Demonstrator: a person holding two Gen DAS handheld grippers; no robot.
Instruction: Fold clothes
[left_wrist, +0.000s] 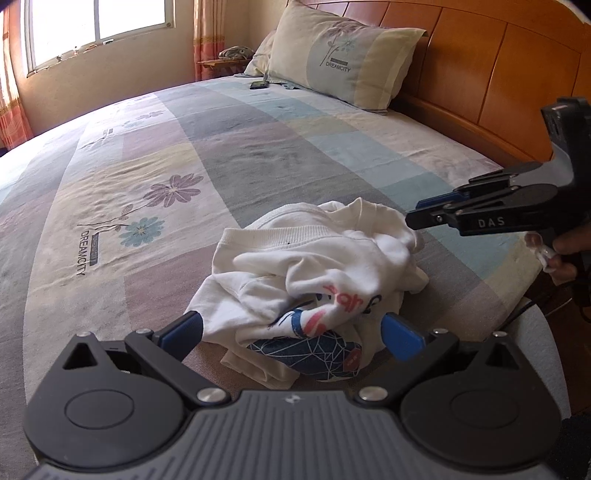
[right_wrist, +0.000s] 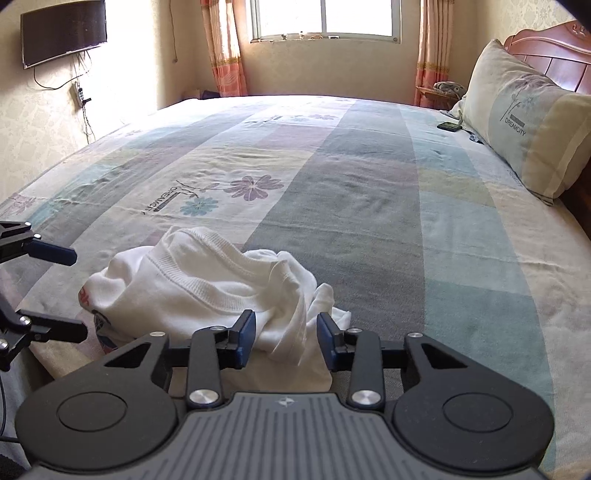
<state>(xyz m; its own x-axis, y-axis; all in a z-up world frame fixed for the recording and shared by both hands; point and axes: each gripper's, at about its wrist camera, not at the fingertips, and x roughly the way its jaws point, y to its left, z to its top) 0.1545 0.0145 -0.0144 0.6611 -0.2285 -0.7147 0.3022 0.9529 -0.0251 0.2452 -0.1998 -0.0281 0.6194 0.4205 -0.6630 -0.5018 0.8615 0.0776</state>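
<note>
Left wrist view: a crumpled white shirt (left_wrist: 314, 273) with a blue, red and navy print lies in a heap on a wide bed (left_wrist: 258, 147), near its front edge. The left tool (left_wrist: 291, 332) is low in the picture with its blue-padded fingers spread wide, the printed part of the shirt lying between them; the pads do not press the cloth. The right tool (left_wrist: 424, 212) reaches in from the right, its tip at the shirt's far right edge, with part of a hand (left_wrist: 561, 258) on its grip. A pillow (left_wrist: 343, 55) leans on the wooden headboard (left_wrist: 498, 74).

Right wrist view: the right tool (right_wrist: 286, 339) stands partly closed, a fold of the white shirt (right_wrist: 207, 284) between its blue pads. Whether the pads actually squeeze the fold cannot be told. The left tool (right_wrist: 79, 291) enters at the left edge, fingers wide apart beside the shirt. A small dark object (right_wrist: 449, 126) lies near the pillow (right_wrist: 524, 129).
</note>
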